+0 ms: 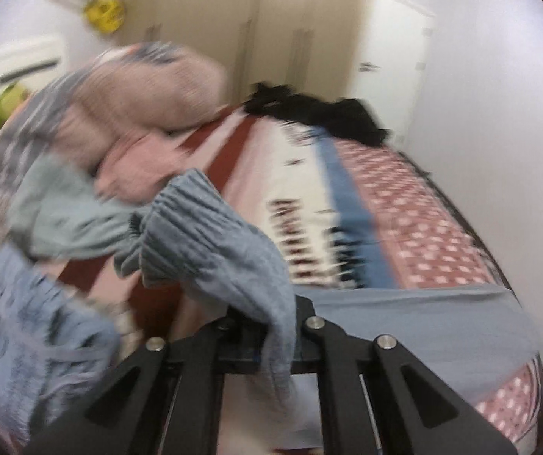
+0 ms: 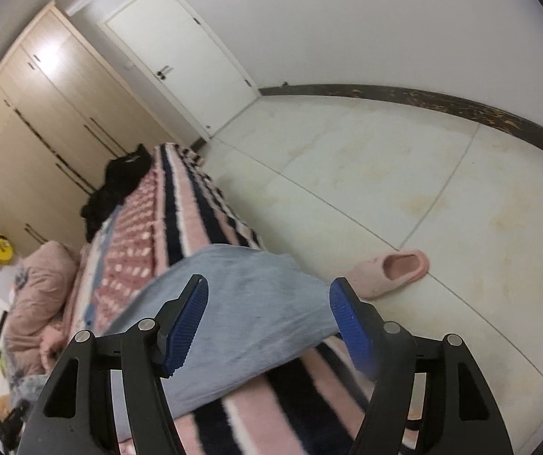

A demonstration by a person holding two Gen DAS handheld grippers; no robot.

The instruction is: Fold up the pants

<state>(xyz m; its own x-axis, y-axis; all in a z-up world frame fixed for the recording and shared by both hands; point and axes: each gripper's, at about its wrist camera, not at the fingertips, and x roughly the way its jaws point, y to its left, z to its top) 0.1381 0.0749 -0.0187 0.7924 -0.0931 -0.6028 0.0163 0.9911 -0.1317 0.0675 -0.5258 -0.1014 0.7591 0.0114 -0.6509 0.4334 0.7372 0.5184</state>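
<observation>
The light blue-grey pants hang lifted in the left wrist view, ribbed cuff up, over the bed. My left gripper is shut on the fabric, which drapes between its fingers and hides the pads. More of the pants lies flat across the bed. In the right wrist view the pants lie over the bed's edge. My right gripper is open and empty just above them, its blue pads wide apart.
The bed has a pink, red and navy patterned blanket. A black garment lies at its far end; pink bedding and other clothes are piled on the left. A pink slipper lies on the tiled floor. Wardrobe stands behind.
</observation>
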